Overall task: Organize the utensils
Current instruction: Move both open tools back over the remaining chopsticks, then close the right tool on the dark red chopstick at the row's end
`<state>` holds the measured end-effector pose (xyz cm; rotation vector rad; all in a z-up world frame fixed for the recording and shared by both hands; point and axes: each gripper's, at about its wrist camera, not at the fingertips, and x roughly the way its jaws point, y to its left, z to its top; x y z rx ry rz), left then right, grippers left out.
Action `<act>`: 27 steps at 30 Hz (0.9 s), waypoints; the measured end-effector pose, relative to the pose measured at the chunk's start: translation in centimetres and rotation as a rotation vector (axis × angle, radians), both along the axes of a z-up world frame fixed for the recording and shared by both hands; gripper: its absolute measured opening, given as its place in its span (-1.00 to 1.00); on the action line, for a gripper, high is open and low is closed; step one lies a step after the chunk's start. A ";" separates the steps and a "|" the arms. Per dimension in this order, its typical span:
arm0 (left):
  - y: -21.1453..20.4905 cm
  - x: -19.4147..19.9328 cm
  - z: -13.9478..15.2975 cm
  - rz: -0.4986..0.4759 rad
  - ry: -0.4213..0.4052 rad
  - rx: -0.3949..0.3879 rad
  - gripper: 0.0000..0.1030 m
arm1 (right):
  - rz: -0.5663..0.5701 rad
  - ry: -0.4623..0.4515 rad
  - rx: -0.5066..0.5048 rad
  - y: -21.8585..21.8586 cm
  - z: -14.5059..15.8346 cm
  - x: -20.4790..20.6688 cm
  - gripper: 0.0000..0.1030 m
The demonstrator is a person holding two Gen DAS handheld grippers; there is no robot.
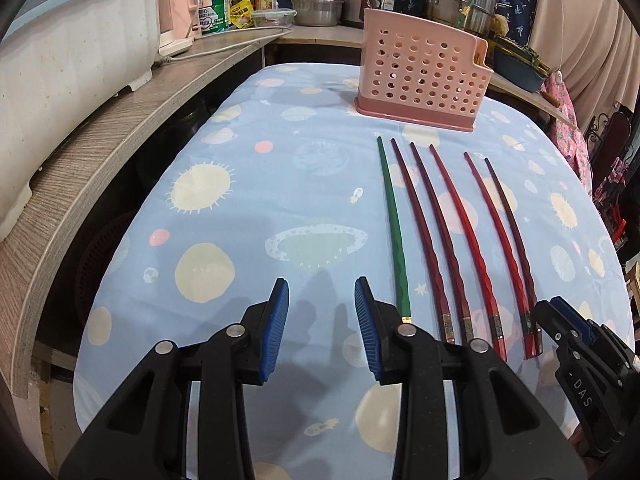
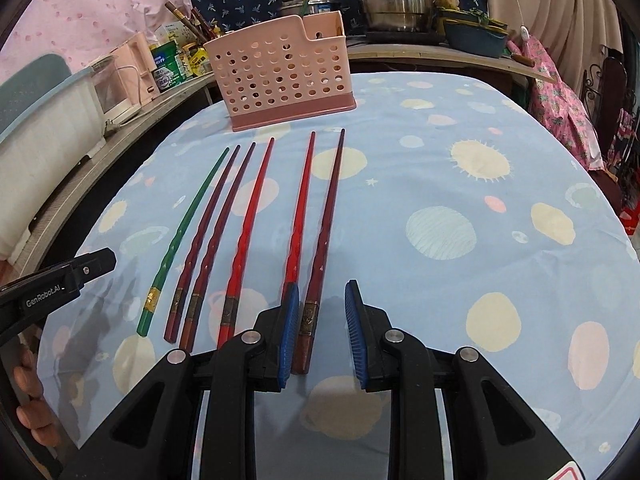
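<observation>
Blue cloth (image 1: 240, 168) printed with planets covers your table. Six chopsticks lie on it side by side, tips toward the pink holder (image 1: 424, 80), which stands upright at the far end, apart from them. From your left: one green stick (image 1: 394, 224), two dark red, one bright red stick (image 2: 248, 232), another bright red, and one dark stick (image 2: 326, 232) at the right end.

Your left gripper (image 1: 322, 312) hangs low over bare cloth just left of the green stick's handle end; its jaws stand partly apart with nothing between them.

Your right gripper (image 2: 322, 320) is down at the handle ends. Its jaws are narrow but apart, the dark stick's handle lies between the pads, beside the left one, and no pad visibly presses it. The neighbouring bright red stick passes behind the left pad (image 2: 290, 332).
</observation>
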<state>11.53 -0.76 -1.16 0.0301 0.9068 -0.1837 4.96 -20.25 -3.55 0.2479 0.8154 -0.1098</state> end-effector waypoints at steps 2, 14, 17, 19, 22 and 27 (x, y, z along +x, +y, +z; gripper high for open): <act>0.0 0.0 -0.1 -0.002 0.003 -0.002 -0.36 | 0.004 0.005 -0.005 0.1 -0.1 0.0 -0.60; -0.2 -0.3 -0.5 -0.010 0.019 -0.003 -0.36 | 0.004 0.030 -0.016 0.5 -0.4 -0.3 -0.73; -0.4 -0.5 -0.5 -0.017 0.021 -0.002 -0.34 | -0.005 0.032 -0.010 0.4 -0.4 -0.4 -0.82; -0.5 -0.6 -0.5 -0.021 0.021 -0.002 -0.27 | -0.007 0.031 -0.007 0.3 -0.5 -0.5 -0.85; -0.7 -0.9 -0.5 -0.024 0.016 0.003 -0.08 | -0.017 0.030 -0.003 -0.1 -0.5 -1.0 -0.86; -1.1 -1.2 -0.6 -0.036 0.021 -0.002 -0.04 | -0.031 0.028 0.001 -0.8 -0.5 -1.9 -0.87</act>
